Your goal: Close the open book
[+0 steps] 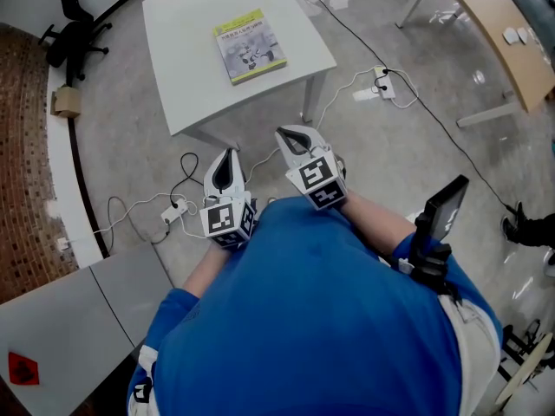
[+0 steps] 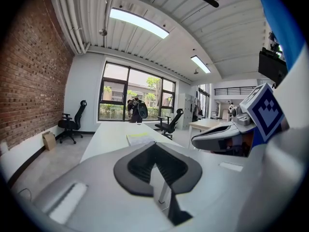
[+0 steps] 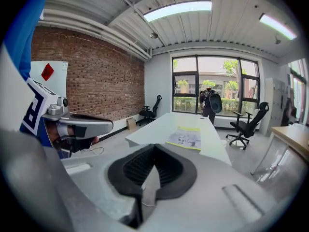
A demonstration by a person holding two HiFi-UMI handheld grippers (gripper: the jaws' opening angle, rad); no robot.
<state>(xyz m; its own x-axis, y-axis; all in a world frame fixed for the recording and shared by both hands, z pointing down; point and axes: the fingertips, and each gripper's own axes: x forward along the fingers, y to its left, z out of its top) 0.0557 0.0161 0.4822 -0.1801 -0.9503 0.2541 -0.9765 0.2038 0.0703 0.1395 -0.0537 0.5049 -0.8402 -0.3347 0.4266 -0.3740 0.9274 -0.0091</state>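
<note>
The person in the blue shirt [image 1: 321, 319] is standing back from the table and is holding both grippers close in front of the body. The left gripper [image 1: 229, 156] is keeping its jaws pressed together with nothing between them, and its black pads [image 2: 140, 166] are meeting at the tip. The right gripper [image 1: 286, 137] is also fully closed and is carrying nothing. Both are pointing toward the table, well apart from it. On the grey floor between the person and the table, a white power strip [image 1: 173, 213] is lying among loose cables. Farther on, the white table [image 1: 191, 85] is bearing the book [image 1: 250, 45], which is lying flat near the middle. It appears to be closed with the yellow-edged cover up, although the view is small. Beyond the table, a black office chair [image 1: 74, 24] is standing beside the brick wall [image 1: 26, 146].
</note>
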